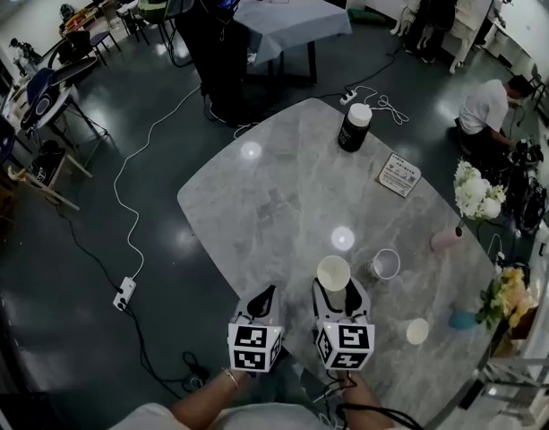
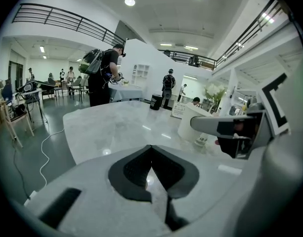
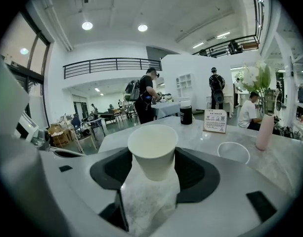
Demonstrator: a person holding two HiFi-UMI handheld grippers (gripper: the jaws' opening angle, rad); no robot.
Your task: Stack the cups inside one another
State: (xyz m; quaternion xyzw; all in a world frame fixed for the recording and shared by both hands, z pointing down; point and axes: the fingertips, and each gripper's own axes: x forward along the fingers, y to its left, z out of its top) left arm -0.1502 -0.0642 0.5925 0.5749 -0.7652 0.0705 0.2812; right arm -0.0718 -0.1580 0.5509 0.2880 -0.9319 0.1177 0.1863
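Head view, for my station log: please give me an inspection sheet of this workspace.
Surface: grey marble table, no spills seen.
Job's things: white paper cup upright in the right gripper; clear cup beside it; another white cup, it seems, near the edge.
Clutter: black canister, sign card, pink vase, blue vase.
Grippers: left gripper jaws together, empty; right gripper jaws on the white paper cup.
Cables: white power strip with cord, on the floor.
Surroundings: standing person at a cloth-covered table.

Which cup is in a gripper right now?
The white paper cup between the right gripper's jaws; the clear cup and the other white cup stand free.
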